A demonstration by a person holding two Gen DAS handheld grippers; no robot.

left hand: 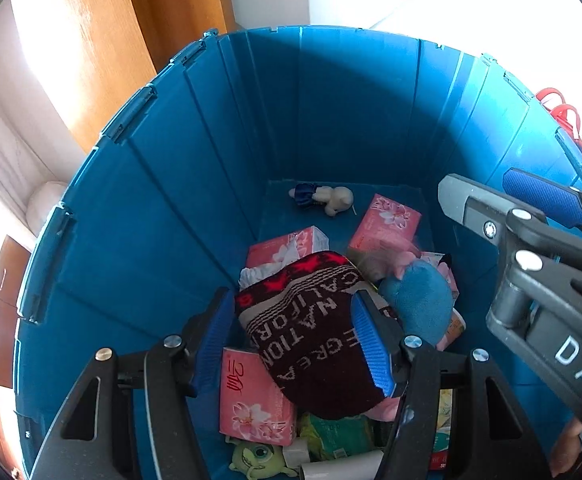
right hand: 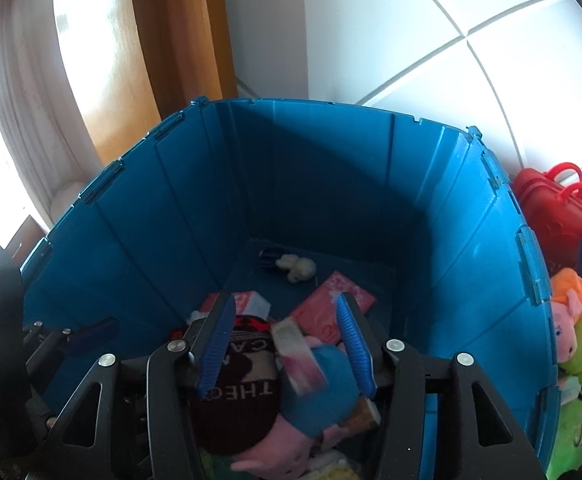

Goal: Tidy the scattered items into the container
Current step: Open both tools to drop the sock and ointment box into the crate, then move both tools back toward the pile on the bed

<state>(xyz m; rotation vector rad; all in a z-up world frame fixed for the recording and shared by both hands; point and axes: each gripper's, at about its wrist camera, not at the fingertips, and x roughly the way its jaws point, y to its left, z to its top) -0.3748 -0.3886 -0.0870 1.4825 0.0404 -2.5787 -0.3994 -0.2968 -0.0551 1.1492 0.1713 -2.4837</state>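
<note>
The dark knitted hat [left hand: 315, 336] lies on the pile inside the blue container [left hand: 163, 200], among pink tissue packs [left hand: 255, 400]. Left gripper [left hand: 291, 340] and right gripper [right hand: 287, 344] hang above it, jaws spread, gripping nothing.

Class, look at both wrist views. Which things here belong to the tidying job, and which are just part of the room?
Job:
blue bin
dark knit hat
pink tissue packs
blue and pink plush
small white doll
green monster plush
plush toys outside the bin
red bag

Room:
wooden door
tiled floor
curtain
</note>
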